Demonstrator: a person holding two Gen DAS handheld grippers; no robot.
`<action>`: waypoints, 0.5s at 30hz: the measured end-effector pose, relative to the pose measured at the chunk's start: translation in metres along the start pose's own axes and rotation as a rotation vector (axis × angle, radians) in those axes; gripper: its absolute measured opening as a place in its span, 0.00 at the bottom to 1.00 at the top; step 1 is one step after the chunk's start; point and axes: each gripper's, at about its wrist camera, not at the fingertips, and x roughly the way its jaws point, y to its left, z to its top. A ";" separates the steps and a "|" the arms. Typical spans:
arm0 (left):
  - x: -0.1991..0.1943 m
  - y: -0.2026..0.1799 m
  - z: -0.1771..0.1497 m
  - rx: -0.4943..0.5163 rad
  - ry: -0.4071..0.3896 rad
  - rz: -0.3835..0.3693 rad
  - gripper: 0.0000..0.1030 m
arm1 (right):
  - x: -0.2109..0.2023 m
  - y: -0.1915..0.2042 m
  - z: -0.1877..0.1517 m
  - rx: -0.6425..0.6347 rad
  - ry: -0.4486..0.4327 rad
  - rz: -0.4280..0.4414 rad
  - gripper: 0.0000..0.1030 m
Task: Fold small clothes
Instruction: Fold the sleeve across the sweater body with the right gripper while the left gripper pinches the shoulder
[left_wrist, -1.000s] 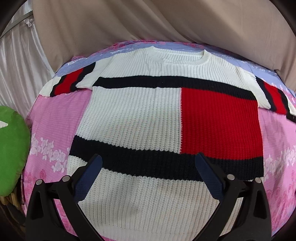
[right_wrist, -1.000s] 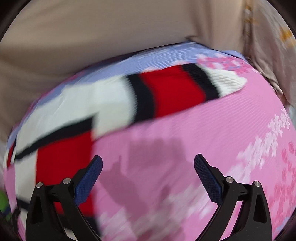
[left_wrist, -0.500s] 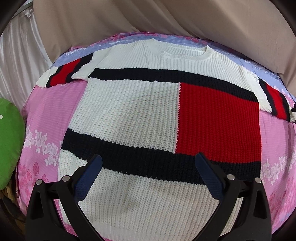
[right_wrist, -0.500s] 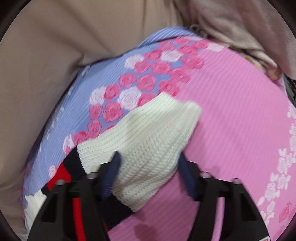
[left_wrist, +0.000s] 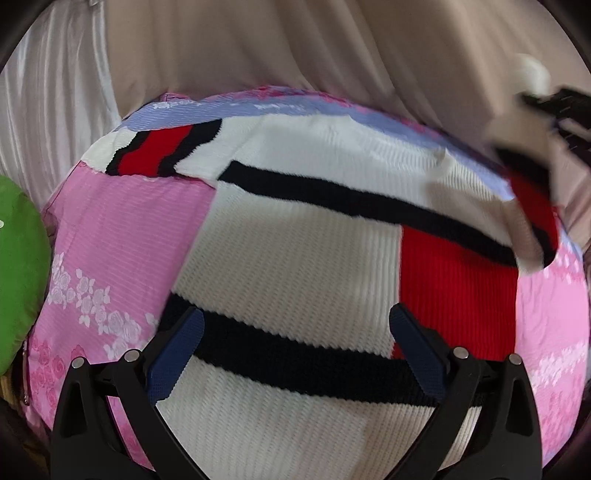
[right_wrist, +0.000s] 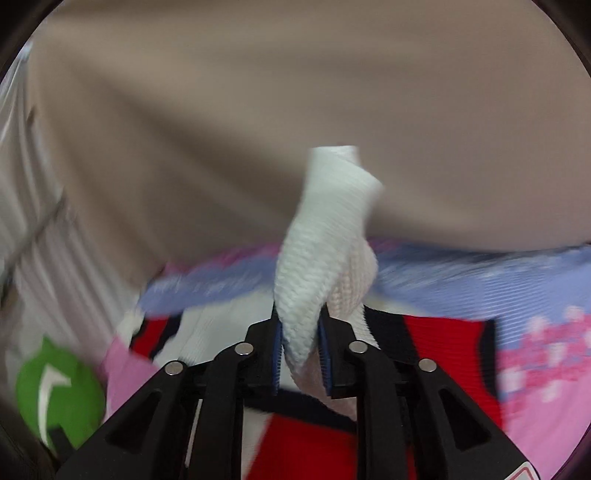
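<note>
A white knit sweater (left_wrist: 295, 258) with black bands and a red block lies flat on a pink floral sheet (left_wrist: 122, 236). My left gripper (left_wrist: 295, 350) is open and hovers above the sweater's lower black band, holding nothing. My right gripper (right_wrist: 300, 350) is shut on the white cuff of the right sleeve (right_wrist: 325, 236) and holds it up off the bed. In the left wrist view that lifted sleeve (left_wrist: 532, 206) rises blurred at the right, with the right gripper (left_wrist: 554, 107) above it. The left sleeve (left_wrist: 155, 153) lies flat at the far left.
A green cushion (left_wrist: 18, 273) sits at the bed's left edge and also shows in the right wrist view (right_wrist: 59, 391). A beige curtain (left_wrist: 332, 48) hangs behind the bed. White drapes (left_wrist: 55, 96) hang at the far left.
My right gripper closed on the right sleeve cuff and lifted it up and inward over the sweater. My left gripper drifted slightly right, still open.
</note>
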 end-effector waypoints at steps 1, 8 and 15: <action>0.001 0.008 0.005 -0.008 -0.003 -0.021 0.95 | 0.028 0.025 -0.015 -0.032 0.054 0.004 0.24; 0.046 0.056 0.076 -0.091 0.056 -0.262 0.95 | 0.034 0.048 -0.112 0.125 0.163 -0.173 0.40; 0.143 0.036 0.110 -0.175 0.284 -0.324 0.95 | -0.030 -0.048 -0.152 0.463 0.177 -0.424 0.47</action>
